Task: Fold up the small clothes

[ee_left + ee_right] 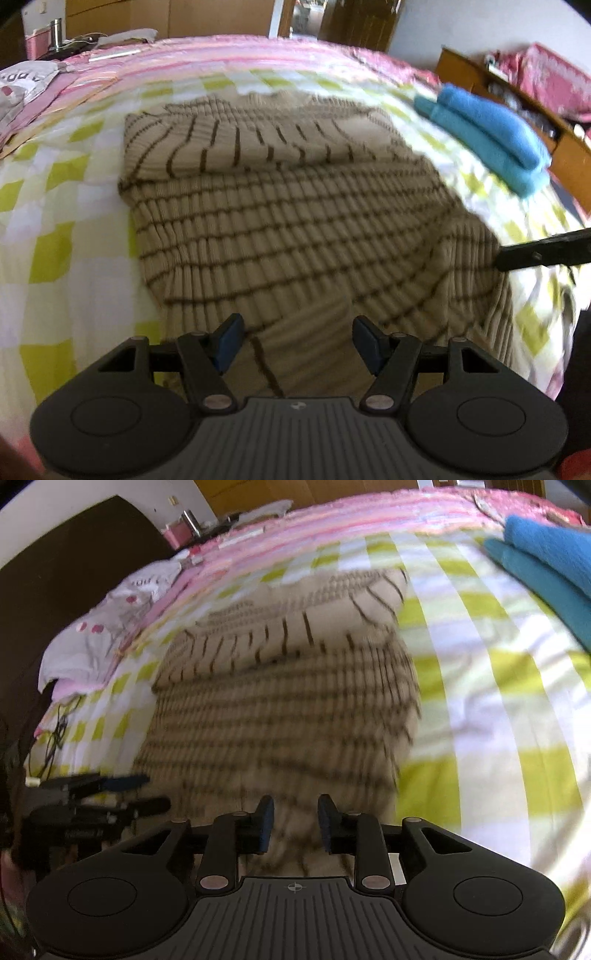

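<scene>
Both grippers, left gripper (297,341) and right gripper (295,821), hover with jaws parted over the near hem of the striped sweater (295,221) on the checked bedspread (48,236), poised for a fold.

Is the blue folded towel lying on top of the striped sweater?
No, the blue towel rests on the checked bedspread, apart from the beige striped sweater.

One beige ribbed knit sweater with thin brown stripes (295,206) lies on one bed with a green-and-white checked cover (62,206) — plus one folded bright-blue fleece garment (491,136), one crumpled white printed garment (110,627) and two tools — left tool (297,345), right tool (295,823).
</scene>
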A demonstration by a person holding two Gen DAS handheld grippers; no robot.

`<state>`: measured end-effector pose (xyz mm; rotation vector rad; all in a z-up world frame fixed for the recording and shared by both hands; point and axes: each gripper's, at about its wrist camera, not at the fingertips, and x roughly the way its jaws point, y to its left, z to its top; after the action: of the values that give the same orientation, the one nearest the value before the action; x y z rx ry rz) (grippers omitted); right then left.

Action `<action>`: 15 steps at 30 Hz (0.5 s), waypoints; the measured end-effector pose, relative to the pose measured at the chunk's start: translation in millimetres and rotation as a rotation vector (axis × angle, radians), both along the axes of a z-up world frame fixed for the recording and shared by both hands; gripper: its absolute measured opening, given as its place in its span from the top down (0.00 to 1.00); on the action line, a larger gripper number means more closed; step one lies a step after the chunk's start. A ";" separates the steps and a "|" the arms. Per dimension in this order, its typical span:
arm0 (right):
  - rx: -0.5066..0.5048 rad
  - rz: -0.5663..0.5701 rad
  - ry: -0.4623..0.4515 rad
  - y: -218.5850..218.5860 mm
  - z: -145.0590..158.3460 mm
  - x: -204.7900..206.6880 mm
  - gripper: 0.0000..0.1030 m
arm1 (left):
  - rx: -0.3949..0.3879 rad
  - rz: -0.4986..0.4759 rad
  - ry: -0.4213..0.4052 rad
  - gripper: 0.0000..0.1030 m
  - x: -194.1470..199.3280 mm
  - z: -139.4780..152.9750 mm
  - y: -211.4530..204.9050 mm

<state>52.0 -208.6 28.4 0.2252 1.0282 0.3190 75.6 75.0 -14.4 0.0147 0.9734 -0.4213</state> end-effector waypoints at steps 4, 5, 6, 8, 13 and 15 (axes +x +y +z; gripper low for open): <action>-0.022 0.004 0.028 -1.4 -12.9 -17.2 0.70 | 0.052 -0.038 0.023 0.33 -6.9 -2.0 -8.4; -0.028 0.002 0.031 -1.0 -15.2 -19.0 0.70 | 0.059 -0.048 0.026 0.33 -8.9 -1.4 -9.6; -0.032 0.003 0.033 0.1 -16.5 -19.9 0.70 | 0.060 -0.057 0.028 0.33 -12.2 -0.1 -8.9; -0.043 0.018 0.020 2.6 -15.5 -21.9 0.70 | 0.051 -0.069 0.035 0.33 -16.5 3.4 -6.7; -0.134 0.054 0.044 6.8 -18.5 -21.0 0.69 | 0.062 -0.063 0.004 0.33 -18.3 15.8 -1.9; -0.154 0.057 0.064 4.8 -21.0 -23.3 0.69 | 0.066 -0.062 -0.011 0.33 -15.7 18.2 -0.5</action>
<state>28.7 -203.8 7.4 0.0678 1.1182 0.2837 59.9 74.5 3.8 0.1073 0.9775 -0.4455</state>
